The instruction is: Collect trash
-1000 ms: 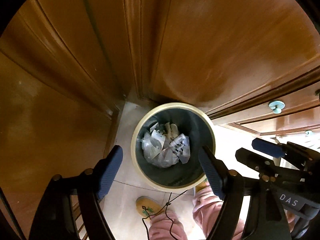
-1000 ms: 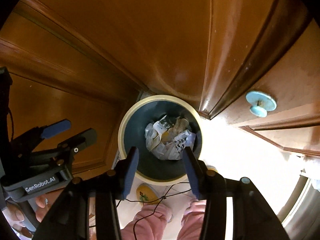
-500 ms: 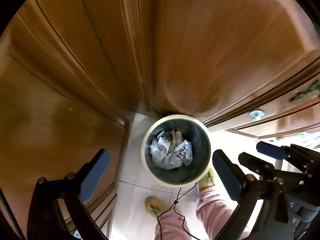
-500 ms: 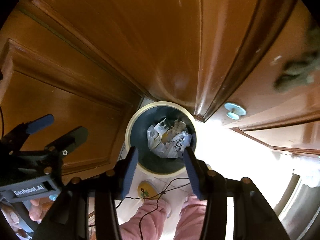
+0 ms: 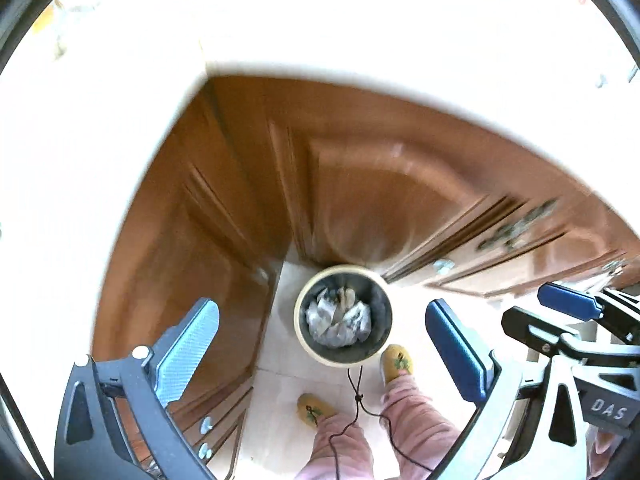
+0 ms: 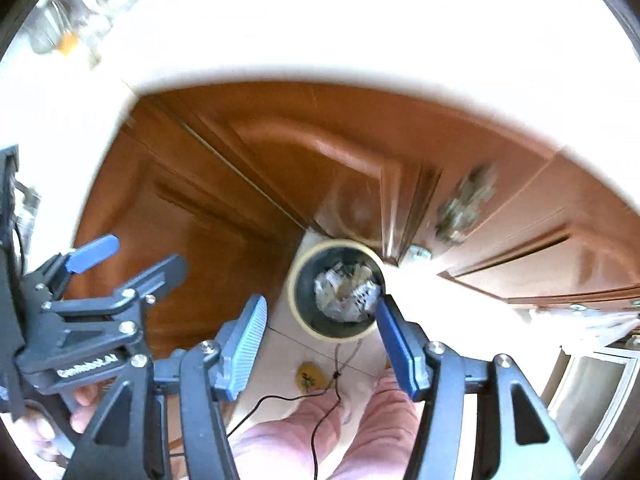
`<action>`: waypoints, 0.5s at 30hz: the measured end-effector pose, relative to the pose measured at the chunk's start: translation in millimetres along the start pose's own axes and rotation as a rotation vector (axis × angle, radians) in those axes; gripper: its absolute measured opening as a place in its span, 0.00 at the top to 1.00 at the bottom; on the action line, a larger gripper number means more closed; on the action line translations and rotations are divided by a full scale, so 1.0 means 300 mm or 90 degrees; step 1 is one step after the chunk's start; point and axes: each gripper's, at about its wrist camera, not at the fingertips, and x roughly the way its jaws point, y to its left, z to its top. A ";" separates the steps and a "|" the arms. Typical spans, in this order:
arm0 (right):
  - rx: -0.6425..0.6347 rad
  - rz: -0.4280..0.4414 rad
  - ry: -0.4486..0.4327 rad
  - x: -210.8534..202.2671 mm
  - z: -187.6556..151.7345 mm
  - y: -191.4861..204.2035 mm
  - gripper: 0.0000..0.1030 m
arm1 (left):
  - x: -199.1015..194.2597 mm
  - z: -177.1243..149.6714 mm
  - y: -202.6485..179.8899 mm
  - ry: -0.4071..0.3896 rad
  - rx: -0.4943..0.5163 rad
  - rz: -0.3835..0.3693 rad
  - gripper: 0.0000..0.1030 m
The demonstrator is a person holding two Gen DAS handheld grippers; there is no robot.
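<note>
A round waste bin with a cream rim (image 5: 299, 322) (image 6: 294, 280) stands on the pale floor in the corner of the wooden cabinets. Crumpled white paper and wrappers (image 5: 338, 318) (image 6: 346, 292) fill it. Both grippers hang high above the bin and point steeply down at it. My left gripper (image 5: 320, 312) is wide open with nothing between its blue pads. My right gripper (image 6: 320, 306) is empty too, and its jaws are opening. Each gripper shows in the other's view: the right gripper (image 5: 536, 312) at the right edge, the left gripper (image 6: 136, 256) at the left with a hand on its grip.
Brown cabinet doors (image 5: 224, 208) and drawers with pale knobs (image 6: 418, 254) wall in the bin. A white, glaring countertop (image 5: 320, 20) runs above them. The person's pink trouser legs (image 5: 416, 412), yellow slippers (image 5: 396, 362) and a black cord (image 5: 356, 392) are beside the bin.
Both grippers have risen well above the bin, which now looks much smaller. The bright countertop has come into view. Both pairs of jaws stand wider than a second ago.
</note>
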 end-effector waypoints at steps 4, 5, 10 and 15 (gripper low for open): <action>0.004 0.011 -0.054 -0.235 0.066 0.037 0.44 | -0.252 0.092 -0.009 -0.065 -0.008 -0.003 0.01; 0.001 0.008 -0.074 -0.292 0.083 0.047 0.44 | -0.307 0.114 -0.014 -0.081 -0.007 0.007 0.01; -0.014 0.005 -0.162 -0.540 0.152 0.094 0.44 | -0.543 0.208 -0.034 -0.152 -0.016 0.019 0.01; -0.026 -0.009 -0.222 -0.717 0.187 0.133 0.44 | -0.727 0.274 -0.075 -0.194 -0.018 0.025 0.01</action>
